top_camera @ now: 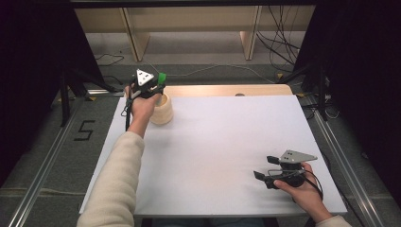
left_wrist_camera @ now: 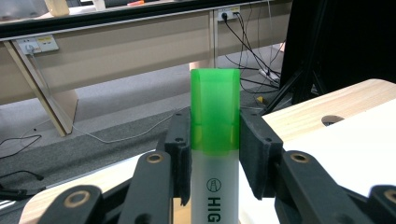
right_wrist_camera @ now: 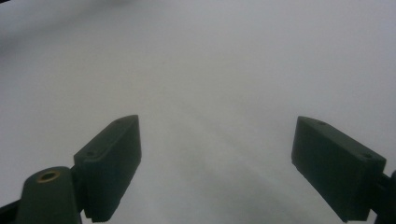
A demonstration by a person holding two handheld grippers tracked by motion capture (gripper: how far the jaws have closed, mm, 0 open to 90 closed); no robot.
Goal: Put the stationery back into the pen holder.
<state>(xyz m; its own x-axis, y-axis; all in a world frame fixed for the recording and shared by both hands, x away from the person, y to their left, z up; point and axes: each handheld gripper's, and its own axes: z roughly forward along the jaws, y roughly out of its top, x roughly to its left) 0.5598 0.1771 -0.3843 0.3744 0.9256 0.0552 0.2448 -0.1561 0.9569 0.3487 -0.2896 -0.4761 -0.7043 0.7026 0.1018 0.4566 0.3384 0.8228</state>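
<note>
Highlighter (left_wrist_camera: 215,140) stands upright, clamped in left hand-held gripper (left_wrist_camera: 215,156) above cup (top_camera: 162,109).

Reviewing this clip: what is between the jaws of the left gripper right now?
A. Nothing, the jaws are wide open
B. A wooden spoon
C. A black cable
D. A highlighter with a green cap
D. In the left gripper view, both pads of the left gripper press on the highlighter, white-bodied with a translucent green cap; in the high view it is above the pale cup.
</note>
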